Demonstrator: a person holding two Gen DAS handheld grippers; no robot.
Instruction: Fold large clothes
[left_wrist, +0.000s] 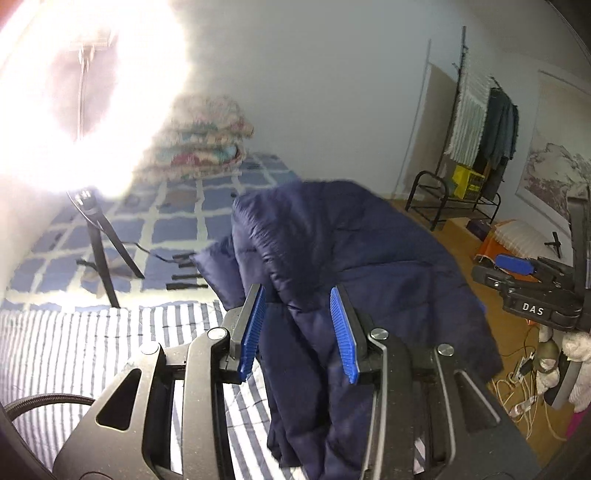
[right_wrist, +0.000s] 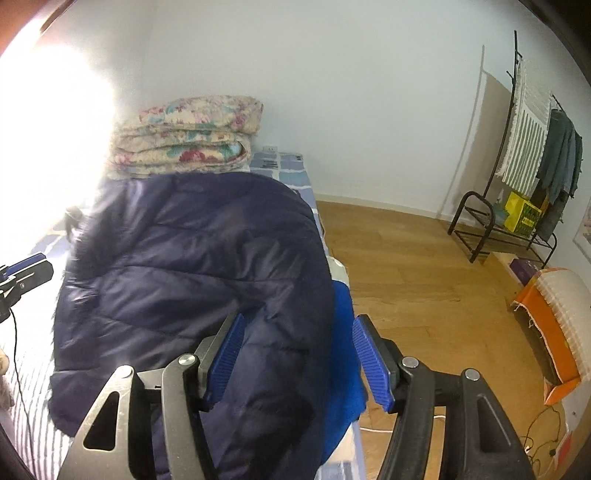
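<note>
Spread jaws of both grippers straddle navy jacket (right_wrist: 192, 266) at the bed edge (right_wrist: 343, 273).

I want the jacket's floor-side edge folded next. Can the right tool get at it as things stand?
Probably yes: the right tool is open, with the navy jacket already between its fingers and nothing in the way.

You have a folded floral quilt (right_wrist: 188, 134) stacked at the far end of the bed (left_wrist: 74, 350). Right of that quilt, across the wooden floor (right_wrist: 406, 266), stands a black rack (right_wrist: 495, 229) with hanging clothes (right_wrist: 557, 158) and a yellow box (right_wrist: 522, 216).
</note>
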